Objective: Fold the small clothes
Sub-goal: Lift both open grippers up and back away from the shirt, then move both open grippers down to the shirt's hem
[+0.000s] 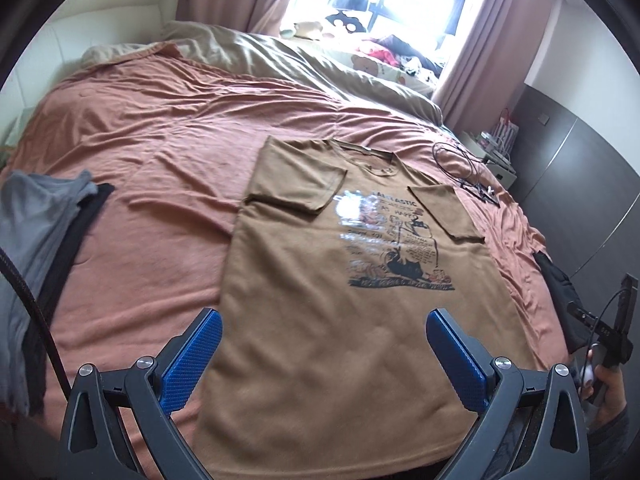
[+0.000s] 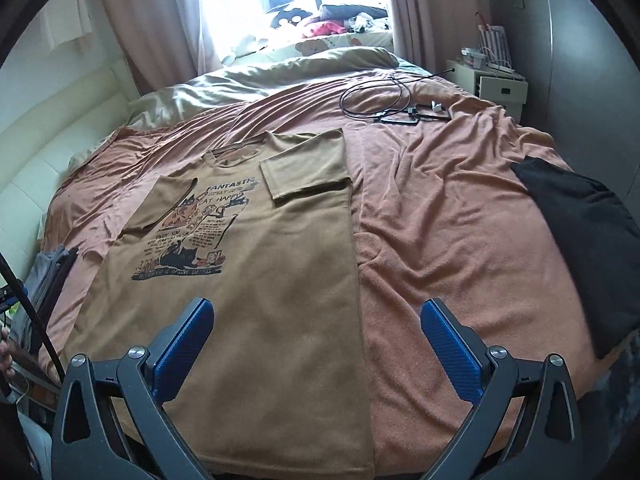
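Sleeves in, hem next: a loose fold is the danger

The brown T-shirt [image 1: 320, 248] lies print-up on the bed [image 1: 152, 152], both short sleeves already turned inward over the chest, its hem nearest the cameras. The left hand-held gripper [image 1: 324, 344] and the right hand-held gripper [image 2: 316, 336] both hover above the lower part of the shirt with jaws spread wide and nothing between the blue pads. If the hem is pinched unevenly, or only the top layer is caught, I judge the fold would skew and the tucked sleeves could slide back out. The rumpled blanket under the shirt may drag along with it. A black garment [image 2: 588, 240] lies off to the right and a grey and black pile [image 1: 36, 240] at the left; a black cable [image 2: 384, 96] lies farther up the bed, well apart.
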`<state>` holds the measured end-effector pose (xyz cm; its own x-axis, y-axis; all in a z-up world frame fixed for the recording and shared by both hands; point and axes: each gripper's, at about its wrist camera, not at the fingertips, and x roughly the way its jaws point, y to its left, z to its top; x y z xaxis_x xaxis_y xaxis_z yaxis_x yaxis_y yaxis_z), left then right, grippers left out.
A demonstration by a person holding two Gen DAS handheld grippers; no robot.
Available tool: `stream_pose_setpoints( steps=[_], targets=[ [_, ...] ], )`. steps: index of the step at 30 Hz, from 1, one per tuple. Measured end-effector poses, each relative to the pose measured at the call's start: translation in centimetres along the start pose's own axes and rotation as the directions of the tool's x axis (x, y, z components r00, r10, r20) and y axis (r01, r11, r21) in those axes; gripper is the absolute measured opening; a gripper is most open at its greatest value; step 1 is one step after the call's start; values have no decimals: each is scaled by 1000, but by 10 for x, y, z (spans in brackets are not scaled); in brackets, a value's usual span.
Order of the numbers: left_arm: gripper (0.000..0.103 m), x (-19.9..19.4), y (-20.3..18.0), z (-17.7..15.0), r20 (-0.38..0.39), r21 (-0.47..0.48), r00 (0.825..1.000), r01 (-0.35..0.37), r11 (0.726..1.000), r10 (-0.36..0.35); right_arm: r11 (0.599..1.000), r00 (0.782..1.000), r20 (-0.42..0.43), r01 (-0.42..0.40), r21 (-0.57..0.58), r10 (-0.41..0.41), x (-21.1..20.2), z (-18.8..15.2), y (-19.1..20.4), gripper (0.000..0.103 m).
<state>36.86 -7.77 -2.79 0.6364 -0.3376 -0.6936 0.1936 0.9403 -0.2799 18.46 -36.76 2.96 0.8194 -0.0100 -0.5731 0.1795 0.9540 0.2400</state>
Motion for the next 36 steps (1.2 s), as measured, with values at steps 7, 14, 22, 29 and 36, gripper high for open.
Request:
stream_pose_setpoints(
  steps=[7,14,22,29,36],
  targets=[
    [103,-34,10,-40,51,34,995,-86,996,84,1000,1000,1,-10,5,10,-31,-33,-5,103],
    [103,-58,26,-80,64,18,994,-91,996,89,1000,1000,3,8,-27,-8,-50,-66,-16,103],
    [103,-67,48,-112,55,6,992,-112,994,111,1000,1000,-10,-1,1,1,-55,-106,-30,103],
    [99,-57,72,-139,6,-15,994,-113,993,113,997,998,-27,-50,52,52,-53,-130,-43,103],
    [66,-32,101,-162,-57,-133,996,-80,988,73,982,994,-9,-108,157,111,-51,-143,-62,82]
  ],
)
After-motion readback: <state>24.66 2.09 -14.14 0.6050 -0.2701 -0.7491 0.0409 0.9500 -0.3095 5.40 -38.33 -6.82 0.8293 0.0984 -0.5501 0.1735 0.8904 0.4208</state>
